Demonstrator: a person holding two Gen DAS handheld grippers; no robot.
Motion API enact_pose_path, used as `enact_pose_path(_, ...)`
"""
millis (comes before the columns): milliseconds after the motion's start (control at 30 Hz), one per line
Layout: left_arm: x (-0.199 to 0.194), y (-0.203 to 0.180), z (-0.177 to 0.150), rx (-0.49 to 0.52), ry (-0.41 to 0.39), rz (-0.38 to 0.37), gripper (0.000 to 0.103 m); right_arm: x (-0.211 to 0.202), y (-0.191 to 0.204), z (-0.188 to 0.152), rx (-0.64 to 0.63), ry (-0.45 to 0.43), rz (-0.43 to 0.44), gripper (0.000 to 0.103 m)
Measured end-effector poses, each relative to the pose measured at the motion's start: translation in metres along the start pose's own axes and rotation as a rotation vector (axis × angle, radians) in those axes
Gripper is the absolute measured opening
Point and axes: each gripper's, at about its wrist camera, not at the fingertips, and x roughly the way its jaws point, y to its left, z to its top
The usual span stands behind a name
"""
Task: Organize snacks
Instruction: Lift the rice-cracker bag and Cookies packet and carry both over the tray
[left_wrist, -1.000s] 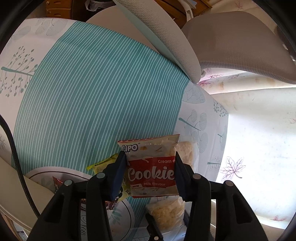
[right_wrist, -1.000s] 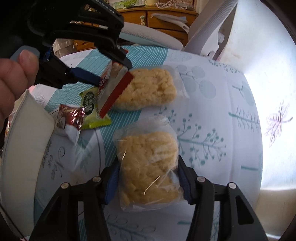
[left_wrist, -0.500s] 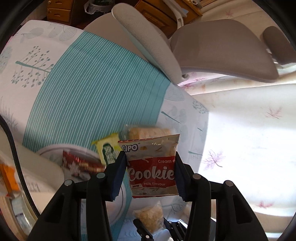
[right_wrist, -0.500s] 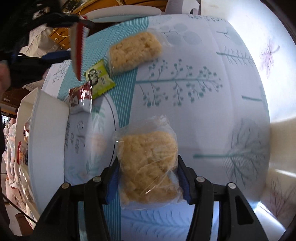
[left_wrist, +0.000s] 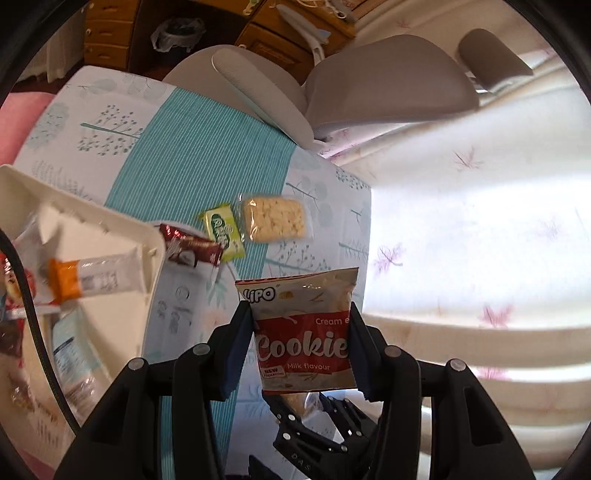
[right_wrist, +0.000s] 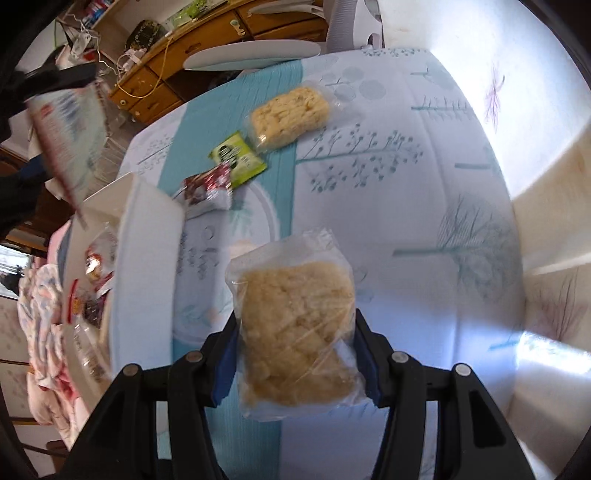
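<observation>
Both tongs loaded over the worktop (right_wrist: 424, 192)
Left tongs (left_wrist: 301, 332) grip a cookie packet (left_wrist: 303, 328); right tongs (right_wrist: 295, 354) grip a rice-crisp bag (right_wrist: 295, 332).

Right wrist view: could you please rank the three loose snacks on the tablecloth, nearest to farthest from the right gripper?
From the right gripper, which is holding a clear rice-snack bag:
1. Dark red packet, by the white tray's corner.
2. Green packet, just beyond it.
3. Clear rice cracker pack, farthest, upper centre.
</observation>
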Motion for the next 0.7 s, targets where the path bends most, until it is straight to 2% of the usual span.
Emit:
enact_pose_path(200,-0.041,0.002,-0.045,0.002,-0.037,0.011,0.047,-0.008,0.029,-0.024,-0.086,0.023,0.036,0.055)
enact_pose_path(367,-0.062,0.013,-0.082,-0.010,-0.055,0.049,0.047,-0.013,0.046,-0.044,-0.126,0.029,0.076,0.055)
enact_pose_path(467,-0.080,0.026,-0.103,-0.026,-0.072,0.079,0.047,-0.019,0.052,-0.055,-0.139,0.044,0.105,0.055)
enact_pose_path(700,-0.107,0.055,-0.129,-0.021,-0.115,0.175,0.047,-0.029,0.077,-0.071,-0.198,0.052,0.138,0.055)
